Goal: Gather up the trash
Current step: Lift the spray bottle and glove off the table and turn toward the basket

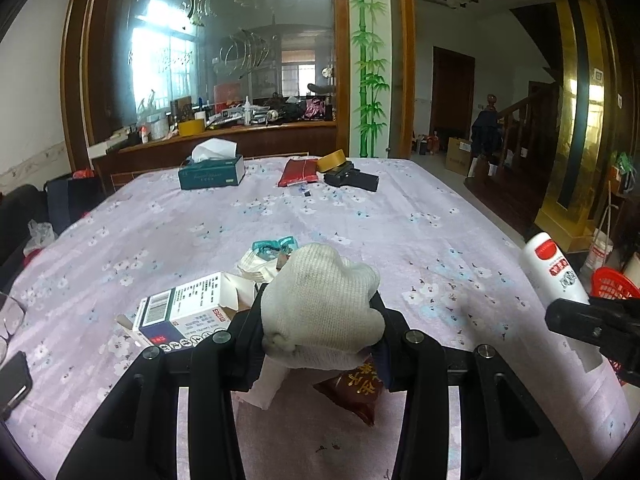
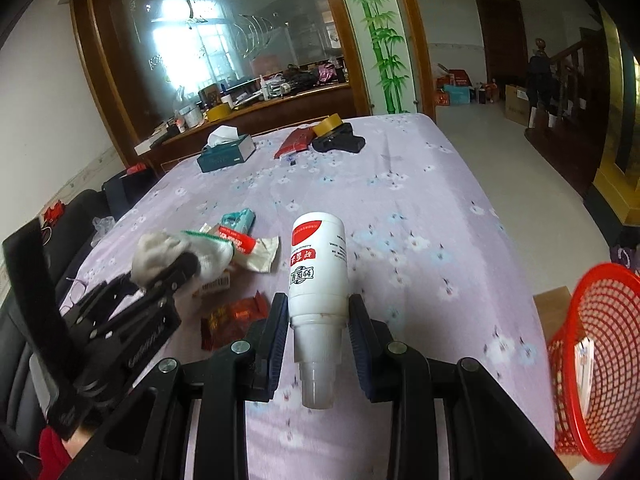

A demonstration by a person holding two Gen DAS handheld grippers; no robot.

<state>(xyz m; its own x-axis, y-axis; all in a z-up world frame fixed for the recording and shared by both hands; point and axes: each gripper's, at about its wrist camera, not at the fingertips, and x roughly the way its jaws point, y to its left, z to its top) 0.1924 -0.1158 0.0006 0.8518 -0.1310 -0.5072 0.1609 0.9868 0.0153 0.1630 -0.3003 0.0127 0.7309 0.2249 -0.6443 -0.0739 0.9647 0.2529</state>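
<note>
**Both tools loaded over the trash on the bench**

Nearest the left wrist camera, the left tool (image 1: 320, 336) is clamped on a white knitted glove (image 1: 320, 300), which bulges up between its fingers and hides most of the jaw gap. Under the glove lies a dark red snack wrapper (image 1: 354, 394) on the lilac flowered cloth of the bench (image 1: 400, 220). Just left of the tool sits a small printed carton (image 1: 180, 316) with a barcode, one flap open, and beyond it a heap of crumpled wrappers (image 1: 268, 256), white and teal.

From the right wrist view, the right tool (image 2: 319, 340) grips a white plastic bottle (image 2: 318, 268) with a red label near its shoulder; the bottle points away from the camera, its neck toward the lens. Whether its far end rests on the cloth or hangs just above it is hard to judge. A red mesh basket (image 2: 596, 360) stands off the bench's right edge, with what looks like a piece of card inside.

At the far end of the bench are a green tissue box (image 2: 226, 152), a red packet (image 2: 294, 142), a roll of yellow tape (image 2: 327, 124) and a black object (image 2: 338, 142) touching the tape
</note>
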